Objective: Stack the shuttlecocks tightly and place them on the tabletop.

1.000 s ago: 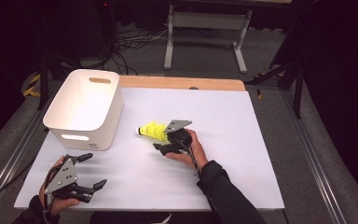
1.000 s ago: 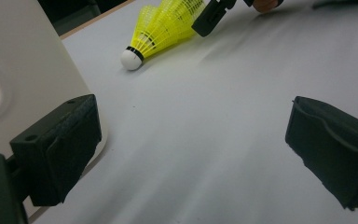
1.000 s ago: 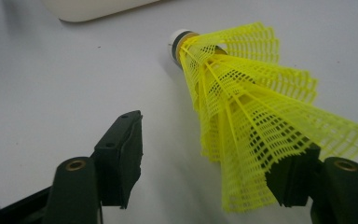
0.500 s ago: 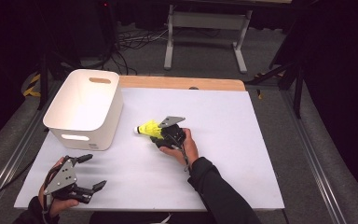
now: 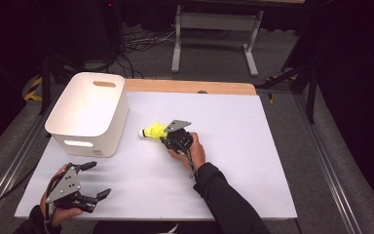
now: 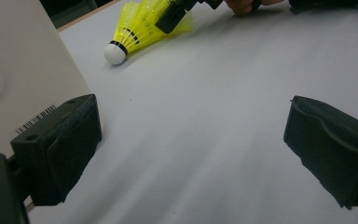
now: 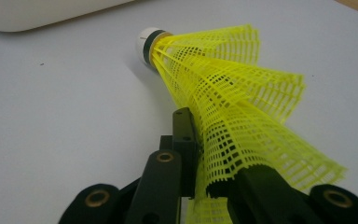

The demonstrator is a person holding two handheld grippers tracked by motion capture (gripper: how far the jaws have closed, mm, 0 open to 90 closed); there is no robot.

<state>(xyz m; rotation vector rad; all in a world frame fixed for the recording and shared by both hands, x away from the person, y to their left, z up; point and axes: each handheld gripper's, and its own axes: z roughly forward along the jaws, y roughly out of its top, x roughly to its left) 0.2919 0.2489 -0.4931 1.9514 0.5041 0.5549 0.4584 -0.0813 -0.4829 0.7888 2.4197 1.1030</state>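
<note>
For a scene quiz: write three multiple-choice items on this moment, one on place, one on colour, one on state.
1. Where is the shuttlecock? A in the bin; B on the table right of the bin; C on the floor.
2. What colour is its skirt? A yellow; B red; C white.
3. How are the left tongs? A shut on the shuttlecock; B shut on nothing; C open.
Key: B, it lies on the white top beside the bin; A, the mesh is bright yellow; C, their jaws stand wide apart over bare table.
</note>
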